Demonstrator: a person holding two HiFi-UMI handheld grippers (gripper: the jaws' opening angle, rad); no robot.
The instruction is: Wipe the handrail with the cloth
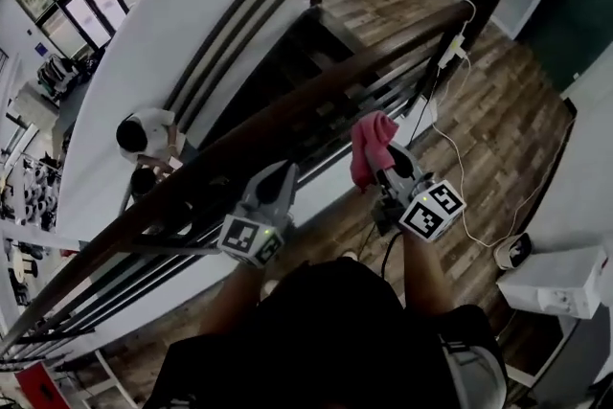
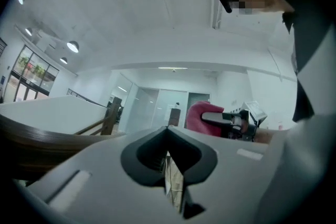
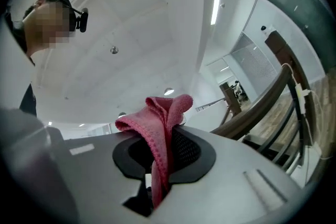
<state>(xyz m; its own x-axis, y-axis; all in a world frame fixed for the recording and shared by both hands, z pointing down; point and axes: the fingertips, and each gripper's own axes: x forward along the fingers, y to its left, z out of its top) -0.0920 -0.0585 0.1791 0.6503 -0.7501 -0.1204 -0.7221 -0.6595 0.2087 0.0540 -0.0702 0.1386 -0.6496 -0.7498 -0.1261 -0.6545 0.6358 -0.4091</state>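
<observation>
One handrail [image 1: 287, 115], dark wood, runs diagonally from lower left to upper right of the head view, with metal bars [image 1: 383, 96] below it. One pink cloth [image 1: 369, 144] at frame centre is pinched in the right gripper [image 1: 376, 170], fingers closed on it. It sits just beside the rail's near edge and reads as apart from it in the right gripper view. Left gripper [image 1: 283, 175]: fingers pressed together with nothing between, tips at the rail's near side. Around: one person [image 1: 144, 134] below at mid left, one white cable [image 1: 460, 177] trailing across the wood floor [image 1: 498, 110] at right, one white box [image 1: 556, 278] lower right.
</observation>
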